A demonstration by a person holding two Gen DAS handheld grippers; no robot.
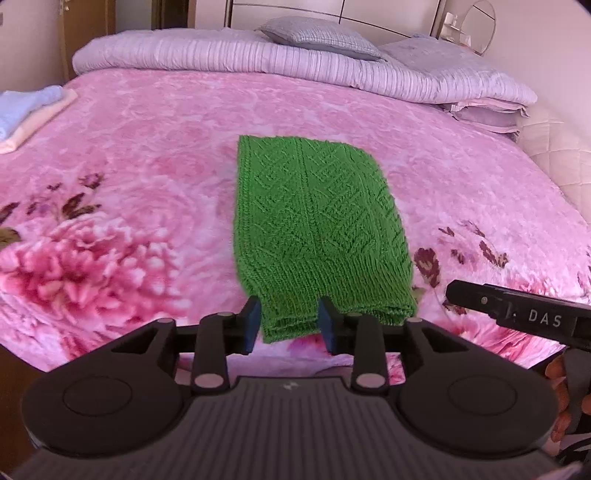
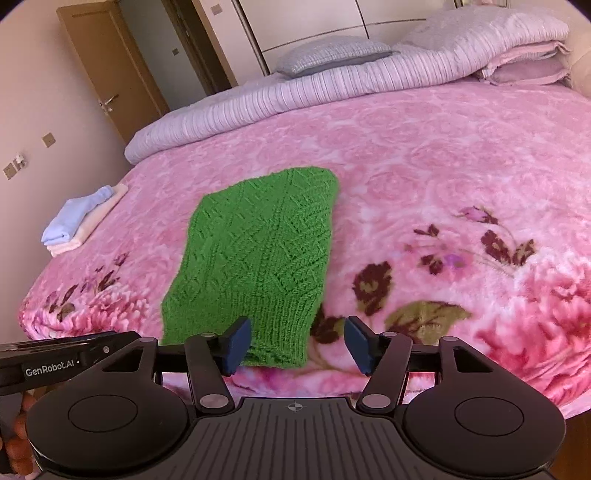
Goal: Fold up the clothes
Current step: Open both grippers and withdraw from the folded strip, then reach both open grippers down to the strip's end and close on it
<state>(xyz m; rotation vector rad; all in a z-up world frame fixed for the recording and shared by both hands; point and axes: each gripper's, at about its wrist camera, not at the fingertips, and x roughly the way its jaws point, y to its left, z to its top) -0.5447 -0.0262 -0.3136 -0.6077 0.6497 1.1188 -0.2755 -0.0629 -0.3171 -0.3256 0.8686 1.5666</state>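
**Green knit lies folded, both tools open at its near edge**

The green knitted garment lies flat on the bed as a long narrow rectangle, running from the middle of the left wrist frame down to its lower centre. Its near end shows doubled layers, so it appears already folded lengthwise; I judge the next fold would bring this near end toward the far one.

The left tool sits at the lower centre of its frame with the near left corner of the garment between its blue pads, yet the pads stand apart and do not press the knit, so nothing is held. The right tool stands wide in the lower centre of its own frame; one pad overlaps the garment's near right corner, the other is over bare blanket. Both tools sit at the same edge, one per corner, which suits either laying a fold down evenly or taking up that edge as a pair.

The pink floral blanket gives a broad, soft surface, so the garment rests unwrinkled with room all round. At the left of the right wrist frame a small stack of folded clothes sits near the bed's edge, well apart, likely as the finished pile. A rolled lilac quilt and a grey pillow lie across the top of the frame, clear of the work
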